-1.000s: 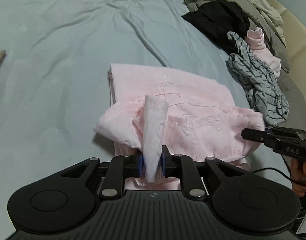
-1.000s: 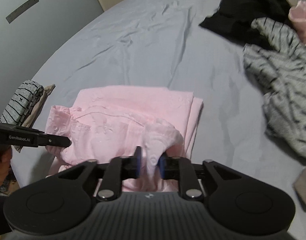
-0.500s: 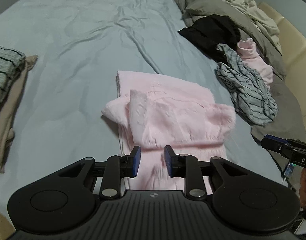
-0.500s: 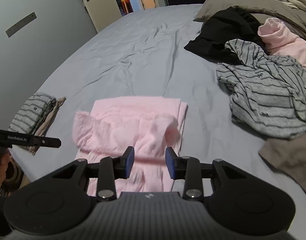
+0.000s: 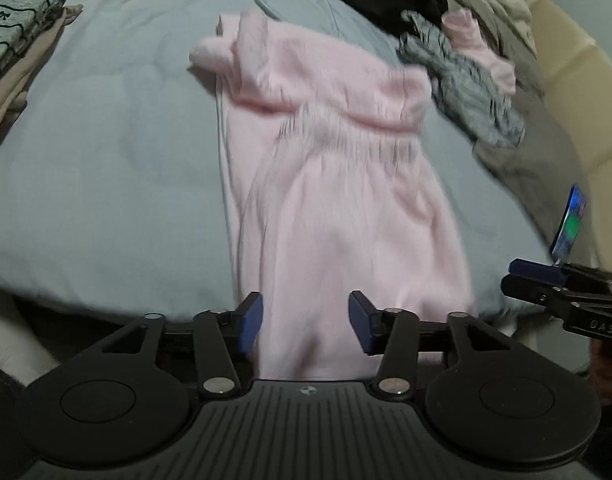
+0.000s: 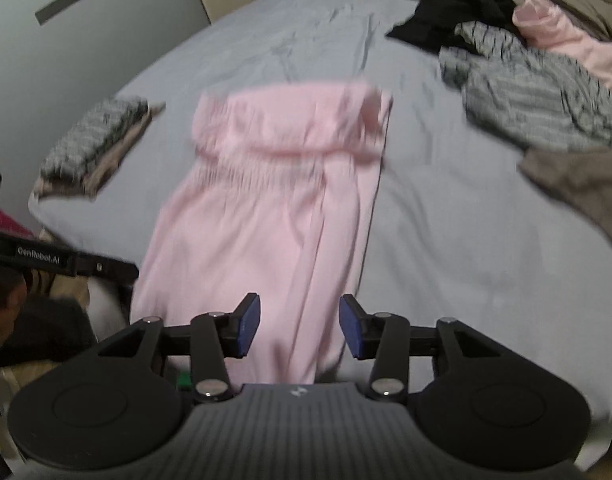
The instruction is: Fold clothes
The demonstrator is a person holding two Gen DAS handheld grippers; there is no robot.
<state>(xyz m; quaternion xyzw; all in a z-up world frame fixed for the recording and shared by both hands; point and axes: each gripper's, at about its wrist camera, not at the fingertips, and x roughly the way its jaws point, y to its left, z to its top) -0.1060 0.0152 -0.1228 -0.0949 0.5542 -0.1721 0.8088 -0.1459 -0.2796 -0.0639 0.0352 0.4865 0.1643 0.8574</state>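
Item: pink garment (image 5: 329, 184), centre of bed (image 5: 106, 168), far end folded over. L gripper (image 5: 306, 322) & R gripper (image 6: 300, 326): jaws just opened, apart, nothing held. Next, prob.: regrip near hem, both corners level, fold up square.

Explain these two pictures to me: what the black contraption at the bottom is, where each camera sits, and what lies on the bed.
A person holds one pair of hand-held tongs in each hand; no robot arm is there. Each picture comes from a camera on one tool, looking along its fingers. The left tongs and right tongs have just been opening and hold nothing. Ahead of them lies a pink garment, partly folded, on the grey bed sheet. At the left edge sits a folded stack; at the right, an unfolded heap of clothes.
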